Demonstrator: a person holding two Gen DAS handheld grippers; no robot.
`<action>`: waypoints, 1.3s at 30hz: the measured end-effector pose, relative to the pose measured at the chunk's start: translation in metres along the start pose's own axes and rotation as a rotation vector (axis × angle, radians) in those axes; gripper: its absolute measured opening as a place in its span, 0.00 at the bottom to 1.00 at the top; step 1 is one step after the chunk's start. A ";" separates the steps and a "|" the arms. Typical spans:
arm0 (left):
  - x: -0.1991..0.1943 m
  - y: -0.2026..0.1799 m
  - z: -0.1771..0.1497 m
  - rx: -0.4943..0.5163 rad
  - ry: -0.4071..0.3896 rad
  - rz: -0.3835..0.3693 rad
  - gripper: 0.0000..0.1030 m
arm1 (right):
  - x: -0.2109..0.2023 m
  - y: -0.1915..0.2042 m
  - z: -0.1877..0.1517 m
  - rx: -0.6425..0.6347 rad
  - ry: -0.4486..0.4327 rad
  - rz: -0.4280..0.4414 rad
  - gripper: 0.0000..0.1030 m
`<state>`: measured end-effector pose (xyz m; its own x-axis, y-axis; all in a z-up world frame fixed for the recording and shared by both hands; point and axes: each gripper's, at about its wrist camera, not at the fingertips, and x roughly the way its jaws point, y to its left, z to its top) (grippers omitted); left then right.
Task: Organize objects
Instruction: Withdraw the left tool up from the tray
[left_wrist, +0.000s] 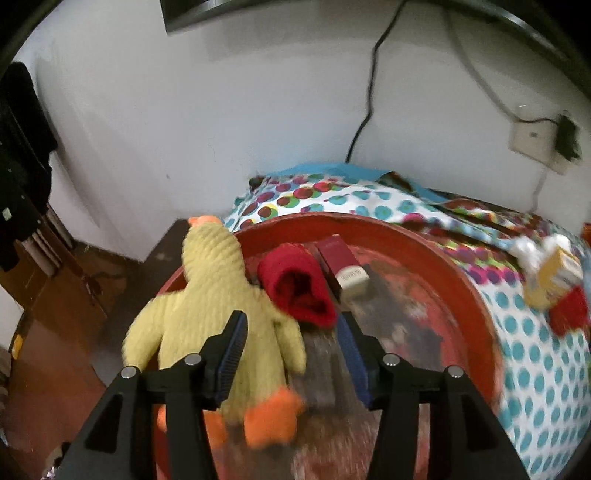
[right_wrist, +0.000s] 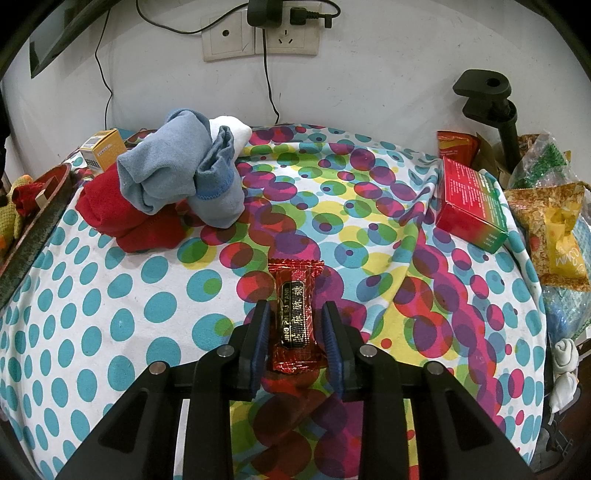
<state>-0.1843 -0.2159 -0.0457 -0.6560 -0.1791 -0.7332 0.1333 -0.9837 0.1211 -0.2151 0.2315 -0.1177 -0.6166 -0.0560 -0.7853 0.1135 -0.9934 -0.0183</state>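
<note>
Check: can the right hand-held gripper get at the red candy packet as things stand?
Probably yes. The right hand-held gripper is open with the red candy packet lying flat on the spotted cloth between its fingers, nothing on or over it. The sock pile sits well clear.

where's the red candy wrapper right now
In the right wrist view, the red candy wrapper lies on the dotted cloth between the fingers of the right hand-held gripper, low and central, nearer than the sock pile.

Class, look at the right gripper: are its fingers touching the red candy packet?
Apart. In the right wrist view the red candy packet lies flat between the right gripper, and patterned cloth shows on both sides between the packet and the blue pads.
</note>
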 end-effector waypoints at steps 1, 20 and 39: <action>-0.010 -0.003 -0.007 0.011 -0.013 -0.002 0.51 | 0.000 0.000 0.000 -0.001 0.000 -0.002 0.27; -0.132 -0.044 -0.123 0.084 -0.123 -0.043 0.51 | -0.004 0.003 0.000 -0.015 -0.021 -0.038 0.20; -0.122 -0.014 -0.135 0.030 -0.103 -0.052 0.51 | -0.040 0.049 -0.006 -0.042 -0.029 -0.003 0.19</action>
<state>-0.0058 -0.1779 -0.0482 -0.7345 -0.1271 -0.6666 0.0760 -0.9915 0.1054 -0.1801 0.1862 -0.0909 -0.6393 -0.0569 -0.7668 0.1438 -0.9885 -0.0465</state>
